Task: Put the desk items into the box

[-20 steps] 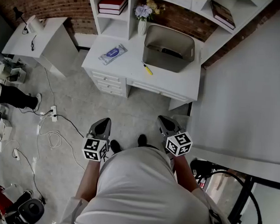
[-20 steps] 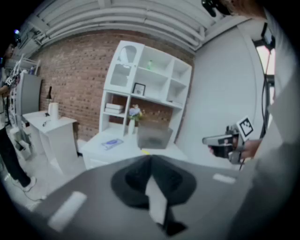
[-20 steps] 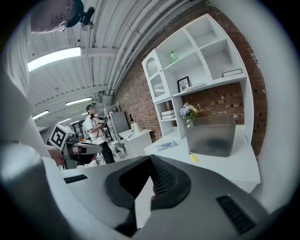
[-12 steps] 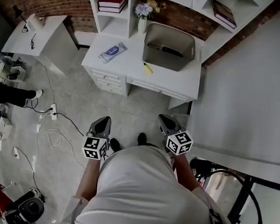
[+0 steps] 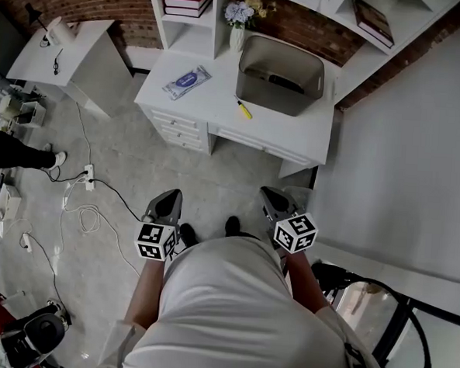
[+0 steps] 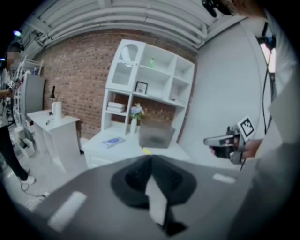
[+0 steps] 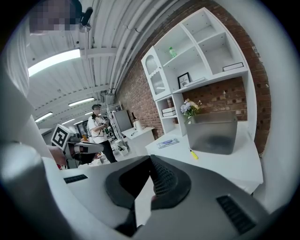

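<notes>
Nearest, the left claw (image 5: 169, 199) and the right claw (image 5: 270, 196) hang side by side over the floor in front of the person's body. Each has its jaws pressed together on nothing and tips slightly down toward the table (image 5: 211, 112). I judge this a carrying posture, since nothing is within reach. The white table stands across a stretch of floor, well apart from both claws. On its left part lies a wipes pack (image 5: 186, 82). Toward the middle, a small yellow-handled tool (image 5: 243, 111) (probably a screwdriver) lies just beside the grey box (image 5: 268, 96). The box sits open-topped at the table's far right, handy for dropping things in, with something dark inside. Behind it, shelves hold a vase of flowers (image 5: 238, 20).
</notes>
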A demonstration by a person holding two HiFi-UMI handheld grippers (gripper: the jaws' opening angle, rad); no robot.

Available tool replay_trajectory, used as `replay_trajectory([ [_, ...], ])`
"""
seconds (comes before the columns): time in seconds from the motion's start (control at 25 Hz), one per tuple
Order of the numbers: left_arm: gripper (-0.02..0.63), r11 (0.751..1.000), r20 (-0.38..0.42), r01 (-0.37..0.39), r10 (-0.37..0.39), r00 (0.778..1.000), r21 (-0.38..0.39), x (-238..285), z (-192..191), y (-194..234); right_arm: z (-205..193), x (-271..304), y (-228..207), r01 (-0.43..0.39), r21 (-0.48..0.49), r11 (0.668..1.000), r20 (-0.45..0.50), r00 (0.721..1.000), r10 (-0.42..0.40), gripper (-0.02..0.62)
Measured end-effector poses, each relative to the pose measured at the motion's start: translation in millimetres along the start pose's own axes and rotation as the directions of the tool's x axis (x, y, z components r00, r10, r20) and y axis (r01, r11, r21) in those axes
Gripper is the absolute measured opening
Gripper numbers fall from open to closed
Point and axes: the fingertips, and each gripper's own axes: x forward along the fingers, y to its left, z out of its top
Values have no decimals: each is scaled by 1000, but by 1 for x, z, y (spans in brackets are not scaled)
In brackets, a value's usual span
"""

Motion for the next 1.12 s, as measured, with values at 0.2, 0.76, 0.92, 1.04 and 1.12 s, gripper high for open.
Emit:
replay_trajectory([
  [0.2,3,999,6,-34,34,999,-24,2,-3,-8,-1,-2,-10,-33,-2,999,-6,999,33,2],
  [0.76,3,991,8,-121,121,993,-53,19,-13,-45,-9,-22,-59,-154,-34,987,-54,987,152,2],
  [0.92,3,991,3,-127,127,992,-53,27,-12,-54,-13,-27,-69,-166,-26,986,-69,984,164,2],
  [1.04,3,992,-2,-124,124,992,-39,32,-9,-60,-18,-29,-75,-169,-16,985,-82,982,167,2],
  [1.12,4,992,-5,-125,125,992,-32,34,-8,-61,-21,-29,-78,-169,-10,986,-90,982,168,2],
])
